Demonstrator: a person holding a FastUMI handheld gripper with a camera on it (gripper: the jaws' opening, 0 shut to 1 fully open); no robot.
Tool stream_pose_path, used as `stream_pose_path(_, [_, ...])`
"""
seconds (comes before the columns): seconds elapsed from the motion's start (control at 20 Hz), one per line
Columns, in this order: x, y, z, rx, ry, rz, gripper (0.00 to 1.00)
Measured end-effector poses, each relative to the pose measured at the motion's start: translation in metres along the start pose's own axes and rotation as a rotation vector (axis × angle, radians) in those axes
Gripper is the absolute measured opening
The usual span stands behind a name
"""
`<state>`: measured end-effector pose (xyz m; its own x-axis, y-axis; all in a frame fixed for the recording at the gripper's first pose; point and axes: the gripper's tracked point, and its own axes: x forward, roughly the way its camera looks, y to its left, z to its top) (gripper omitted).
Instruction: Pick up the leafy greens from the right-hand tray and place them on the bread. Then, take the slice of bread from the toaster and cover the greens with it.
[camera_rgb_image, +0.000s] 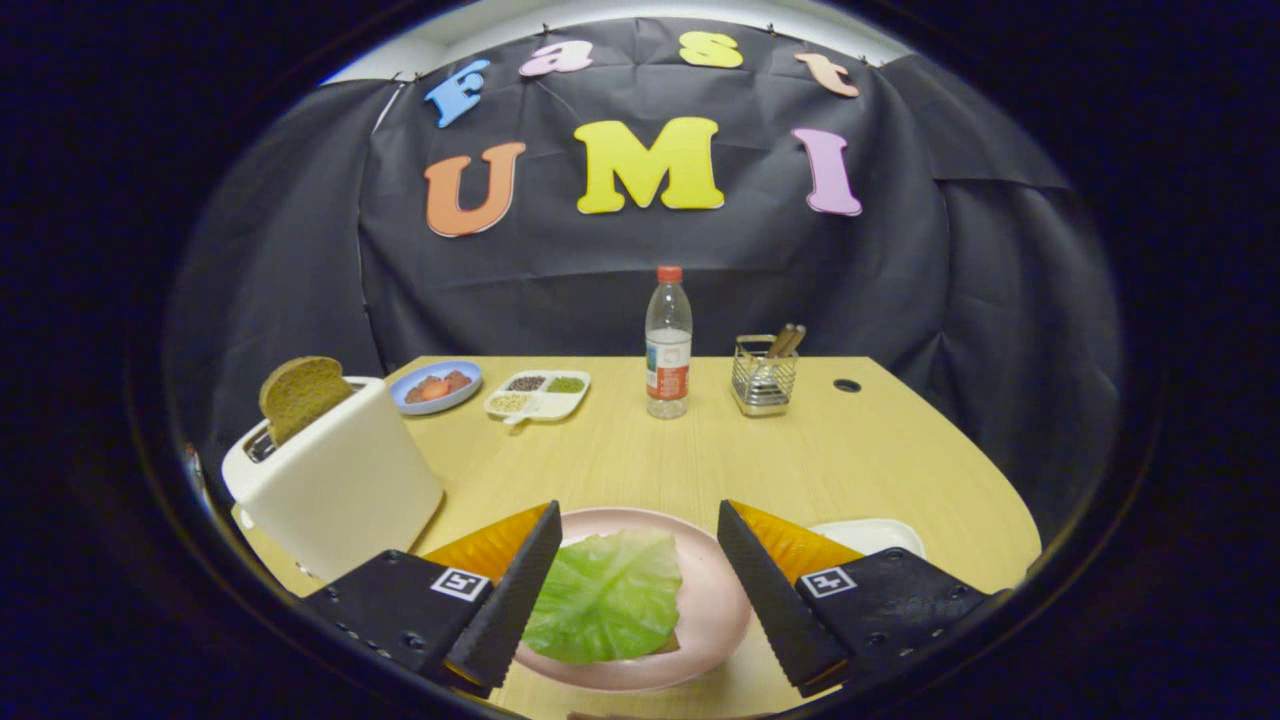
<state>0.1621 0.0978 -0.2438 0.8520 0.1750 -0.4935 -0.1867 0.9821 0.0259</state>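
Observation:
A green leaf (607, 594) lies on a slice of bread (668, 643) on the pink plate (718, 600), between and below my two fingers. My gripper (638, 530) hangs open above the plate with nothing between its fingers. To the left stands a cream toaster (335, 480) with a brown slice of bread (299, 393) sticking up from its slot. A white tray (872, 533) shows just behind the right finger (765, 580), on the right of the plate.
At the back of the wooden table (880, 460) stand a blue plate with food (436, 386), a white divided dish of grains (537, 394), a water bottle (668, 345) and a wire holder with utensils (765, 378).

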Motion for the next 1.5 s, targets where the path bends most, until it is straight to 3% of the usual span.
stream_pose_path(0.4, [-0.053, 0.063, 0.070, -0.014, -0.083, 0.040, 0.96])
stream_pose_path(0.7, [-0.066, 0.121, 0.104, -0.087, -0.125, 0.066, 0.96])
stream_pose_path(1.2, [-0.008, 0.228, 0.087, -0.057, -0.045, 0.178, 0.96])
stream_pose_path(1.35, [0.012, 0.235, 0.072, -0.068, -0.001, 0.143, 0.96])
stream_pose_path(1.4, [0.016, 0.242, 0.065, -0.056, 0.018, 0.145, 0.94])
stream_pose_path(1.5, [0.021, 0.252, 0.060, -0.029, 0.047, 0.156, 0.63])
